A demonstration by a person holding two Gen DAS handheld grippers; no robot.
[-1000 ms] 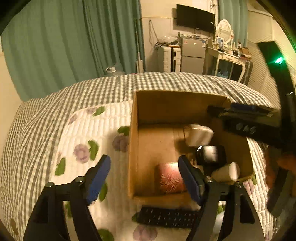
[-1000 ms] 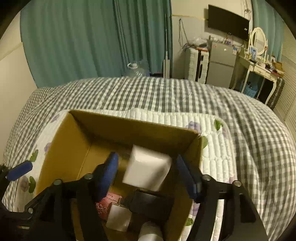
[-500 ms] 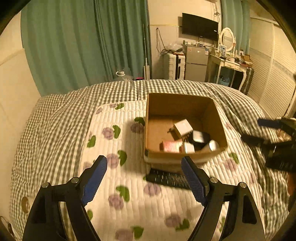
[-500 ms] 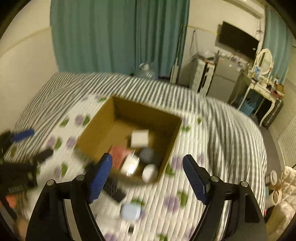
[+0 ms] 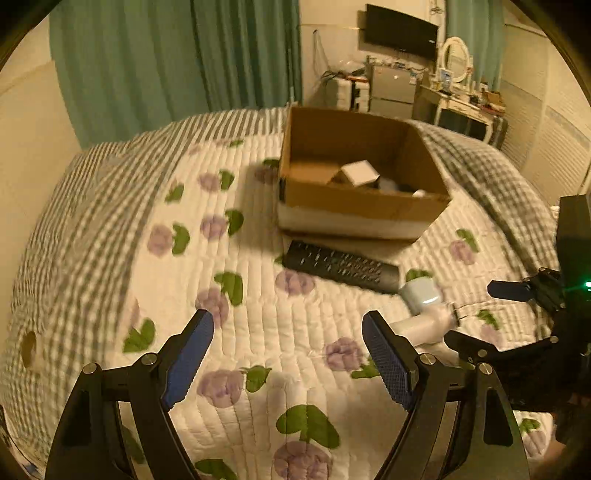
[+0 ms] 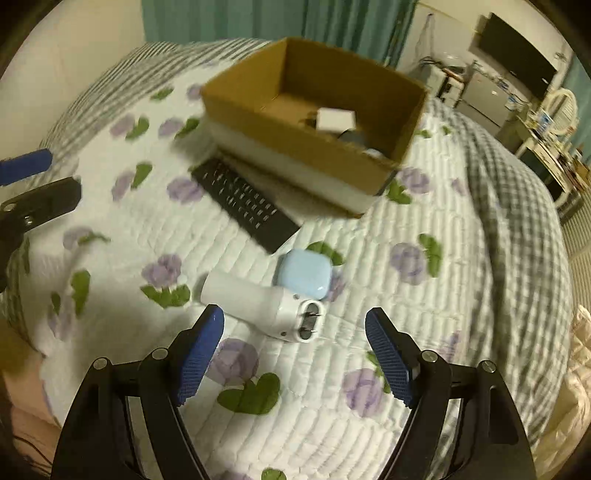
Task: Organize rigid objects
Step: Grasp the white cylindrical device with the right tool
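Note:
A cardboard box (image 5: 354, 208) (image 6: 295, 147) stands on the bed with a white cube (image 5: 360, 173) (image 6: 335, 119) and other small items inside. In front of it lie a black remote (image 5: 341, 266) (image 6: 245, 205), a pale blue case (image 6: 304, 273) (image 5: 421, 293) and a white shaver-like cylinder (image 6: 258, 304) (image 5: 421, 325). My right gripper (image 6: 295, 354) is open and empty, just short of the cylinder. My left gripper (image 5: 288, 360) is open and empty over the quilt, left of the cylinder.
A white quilt with purple flowers (image 5: 258, 314) covers a grey checked bedspread (image 6: 517, 192). Green curtains (image 5: 166, 62), a wall TV (image 5: 400, 26) and a dresser with a mirror (image 5: 458, 85) stand beyond the bed.
Both grippers have pulled back from the box and dropped low over the quilt. The white cube has fallen into the box. The remote, blue case and cylinder have come into close view.

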